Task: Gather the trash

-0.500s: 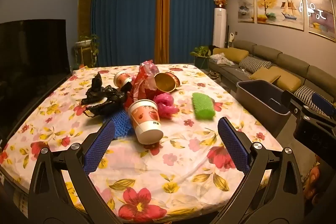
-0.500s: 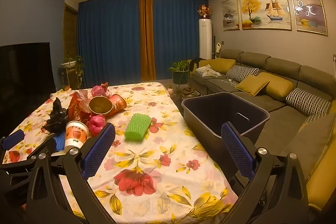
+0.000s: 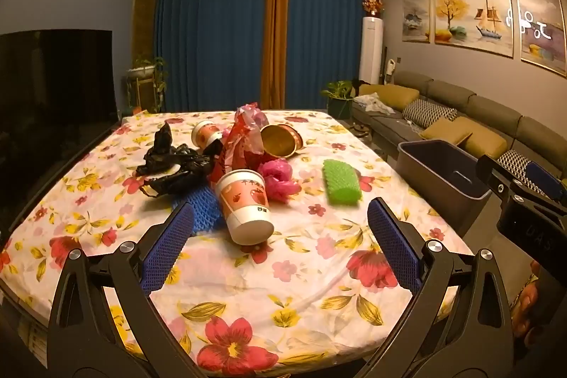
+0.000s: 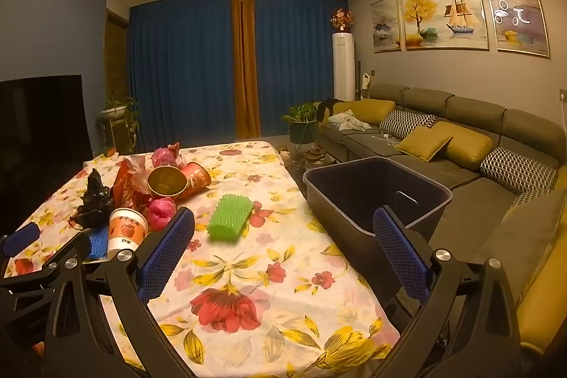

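Left wrist view, left gripper (image 3: 280, 229) jaws wide, empty, paper cup (image 3: 244, 202) ahead, right gripper (image 4: 283, 234) jaws wide, empty.

Two grippers counted: left gripper (image 3: 280, 236), right gripper (image 4: 283, 243). Three paper cups (image 3: 244, 201) seen on table (image 3: 319, 271). Two pink bags (image 3: 278, 178) noted. One black bag (image 3: 173, 165), one green foam net (image 3: 340, 181), one blue foam net (image 3: 202, 206), one grey bin (image 4: 372, 197) tallied.
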Demonstrator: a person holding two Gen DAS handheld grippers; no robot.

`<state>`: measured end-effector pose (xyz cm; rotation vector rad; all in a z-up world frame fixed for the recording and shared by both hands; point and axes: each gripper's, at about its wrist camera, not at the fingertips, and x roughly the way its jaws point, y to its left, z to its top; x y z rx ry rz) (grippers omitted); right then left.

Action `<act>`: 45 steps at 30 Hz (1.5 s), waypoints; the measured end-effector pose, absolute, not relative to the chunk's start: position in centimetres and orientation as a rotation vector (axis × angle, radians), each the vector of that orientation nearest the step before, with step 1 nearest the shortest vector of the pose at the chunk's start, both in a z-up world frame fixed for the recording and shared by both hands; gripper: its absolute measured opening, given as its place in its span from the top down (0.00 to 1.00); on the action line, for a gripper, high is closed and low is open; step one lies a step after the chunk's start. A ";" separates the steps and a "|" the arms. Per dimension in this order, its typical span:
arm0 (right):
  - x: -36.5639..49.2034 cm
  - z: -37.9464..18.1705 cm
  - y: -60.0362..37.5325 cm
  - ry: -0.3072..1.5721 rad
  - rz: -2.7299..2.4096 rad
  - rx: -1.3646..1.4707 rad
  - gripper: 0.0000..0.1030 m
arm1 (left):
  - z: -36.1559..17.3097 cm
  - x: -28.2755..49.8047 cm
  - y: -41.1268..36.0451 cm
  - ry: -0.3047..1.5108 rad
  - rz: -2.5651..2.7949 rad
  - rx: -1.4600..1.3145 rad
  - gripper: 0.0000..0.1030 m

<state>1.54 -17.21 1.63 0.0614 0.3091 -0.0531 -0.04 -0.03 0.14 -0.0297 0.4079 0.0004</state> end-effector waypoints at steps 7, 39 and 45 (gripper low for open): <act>1.3 1.5 -16.9 0.307 -0.060 0.067 0.05 | 0.1 0.0 0.1 0.407 -0.001 -0.033 0.06; 1.4 1.7 -17.2 0.303 -0.063 0.075 0.05 | 0.2 -0.1 0.2 0.404 -0.003 -0.039 0.06; 1.5 1.8 -17.1 0.301 -0.064 0.075 0.05 | 0.2 -0.1 0.3 0.405 -0.004 -0.040 0.06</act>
